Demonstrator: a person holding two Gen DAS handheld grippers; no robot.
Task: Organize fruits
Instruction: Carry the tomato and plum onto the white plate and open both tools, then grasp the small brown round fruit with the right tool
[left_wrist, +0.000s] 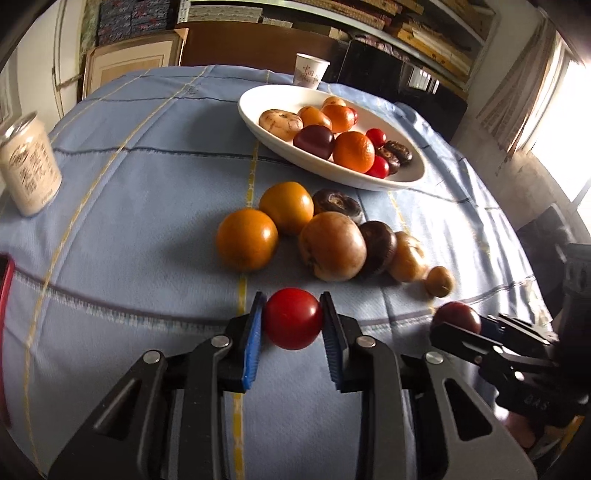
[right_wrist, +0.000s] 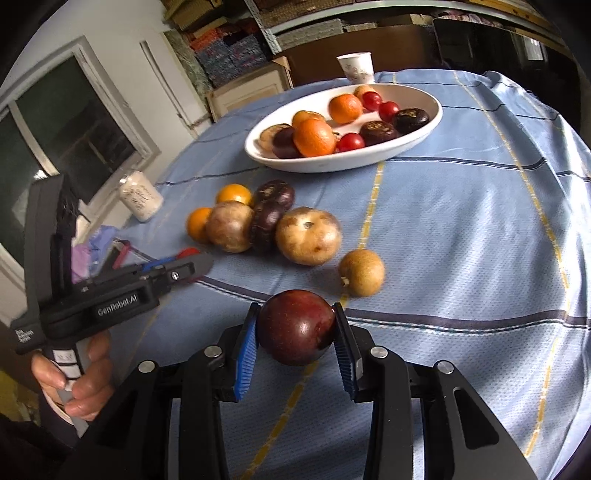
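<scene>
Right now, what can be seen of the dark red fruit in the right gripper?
The dark red fruit is round, smooth and glossy, maroon with a lighter reddish patch on top and small window highlights. It sits whole between the right gripper, whose blue ribbed pads press its two sides. It appears lifted above the blue checked tablecloth, near the small tan fruit but apart from it. In the left wrist view it shows at the right edge.

Loose fruit cluster (left_wrist: 317, 236) on tablecloth (left_wrist: 147, 177), bowl (left_wrist: 406, 177) behind, cup (left_wrist: 311, 70) further back, can (left_wrist: 29, 166) far left.
</scene>
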